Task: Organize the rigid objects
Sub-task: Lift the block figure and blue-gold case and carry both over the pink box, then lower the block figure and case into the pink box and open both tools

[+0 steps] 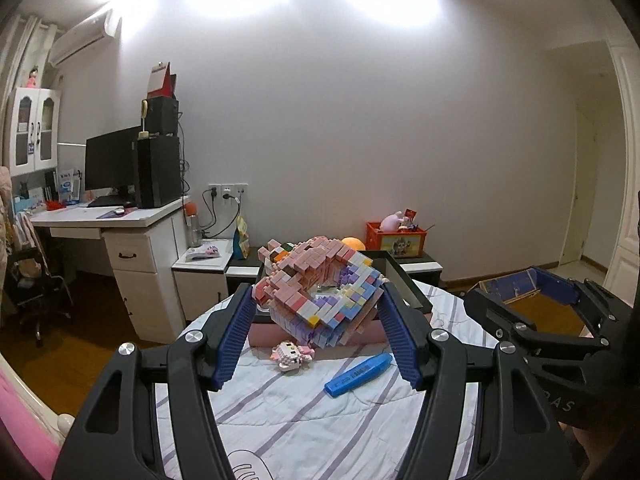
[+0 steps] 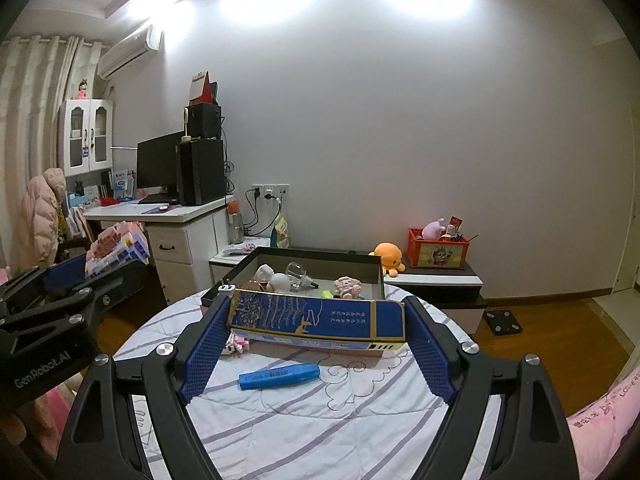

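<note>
Left claw (image 1: 318, 306) gripping brick model (image 1: 320, 292), right claw (image 2: 316, 316) clamping blue box (image 2: 316, 318), striped bedding (image 2: 300, 412).

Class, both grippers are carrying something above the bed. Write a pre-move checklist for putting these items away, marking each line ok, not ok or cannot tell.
1. Left gripper clamps the brick model on both sides: ok.
2. Right gripper clamps the blue box at both ends: ok.
3. Brick model level: not ok, it is tilted.
4. Open tray has free room: cannot tell, several items already inside.
5. Blue marker and small brick figure put away: not ok, both lie on the bedspread.
</note>
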{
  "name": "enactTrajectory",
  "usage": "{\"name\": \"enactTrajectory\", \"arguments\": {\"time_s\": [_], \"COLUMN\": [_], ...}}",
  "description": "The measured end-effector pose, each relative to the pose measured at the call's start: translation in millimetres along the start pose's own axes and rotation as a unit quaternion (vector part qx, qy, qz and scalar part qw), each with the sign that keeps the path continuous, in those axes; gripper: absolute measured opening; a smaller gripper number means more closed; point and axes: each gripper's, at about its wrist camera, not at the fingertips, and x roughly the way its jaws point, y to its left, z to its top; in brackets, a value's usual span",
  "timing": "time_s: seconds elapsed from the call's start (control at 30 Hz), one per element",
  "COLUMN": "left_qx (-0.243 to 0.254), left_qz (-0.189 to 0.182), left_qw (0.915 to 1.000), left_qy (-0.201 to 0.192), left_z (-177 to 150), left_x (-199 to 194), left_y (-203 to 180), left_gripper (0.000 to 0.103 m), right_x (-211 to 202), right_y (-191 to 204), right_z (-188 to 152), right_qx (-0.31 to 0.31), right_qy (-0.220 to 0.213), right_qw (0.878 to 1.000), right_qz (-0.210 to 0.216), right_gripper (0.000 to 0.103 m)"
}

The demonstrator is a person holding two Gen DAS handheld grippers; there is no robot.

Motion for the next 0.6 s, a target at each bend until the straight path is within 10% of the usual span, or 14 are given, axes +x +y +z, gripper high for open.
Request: {"name": "enactTrajectory", "arguments": {"time_s": [0.6], "left_qx": [0.010], "left_qz": [-0.009], "left_qw": [0.9997], "left_qy": [0.021], "left_z": [10.1], "left_x": [67.5], "left_y": [-3.0], "left_gripper": [0.064], "right_x": [54.1], "right_y": [-15.3], "right_z": [15.2], "right_qx": [-0.010], "right_qy": [0.009], "right_qw": [1.000], "right_qz": [-0.008], "right_gripper": [0.085]}}
